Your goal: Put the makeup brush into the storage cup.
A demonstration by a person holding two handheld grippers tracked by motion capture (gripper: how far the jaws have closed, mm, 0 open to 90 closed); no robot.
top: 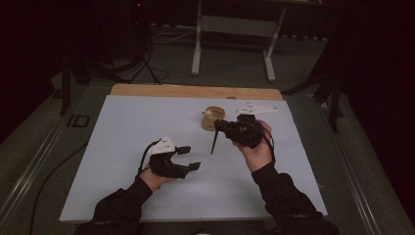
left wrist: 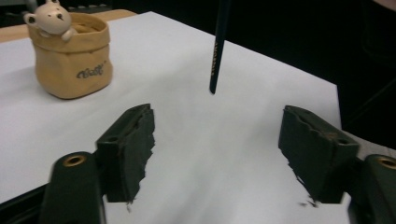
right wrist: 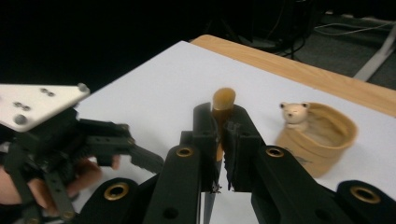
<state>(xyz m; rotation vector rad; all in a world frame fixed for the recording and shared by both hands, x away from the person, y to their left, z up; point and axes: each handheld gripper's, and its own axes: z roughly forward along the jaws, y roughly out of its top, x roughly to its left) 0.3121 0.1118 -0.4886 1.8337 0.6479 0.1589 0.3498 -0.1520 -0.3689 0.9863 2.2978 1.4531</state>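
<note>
My right gripper (top: pixel 219 125) (right wrist: pixel 220 127) is shut on a dark pencil (top: pixel 214 143), which hangs point down just above the white sheet (top: pixel 122 147). Its tan eraser end (right wrist: pixel 223 100) sticks up between the jaws. The pencil's lower half (left wrist: pixel 216 51) is ahead in the left gripper view. My left gripper (top: pixel 190 157) (left wrist: pixel 217 140) stands open over the sheet, with nothing between its jaws. A tan cloth-look pot (top: pixel 214 119) (left wrist: pixel 74 60) (right wrist: pixel 322 140) with a small bear figure (left wrist: pixel 49 18) on its rim stands just behind the right gripper.
The white sheet lies on a wooden table whose edge (top: pixel 195 91) shows at the back. Beyond it on the floor stand a grey metal frame (top: pixel 235 27) and a dark tripod (top: pixel 144 63). The surroundings are dark.
</note>
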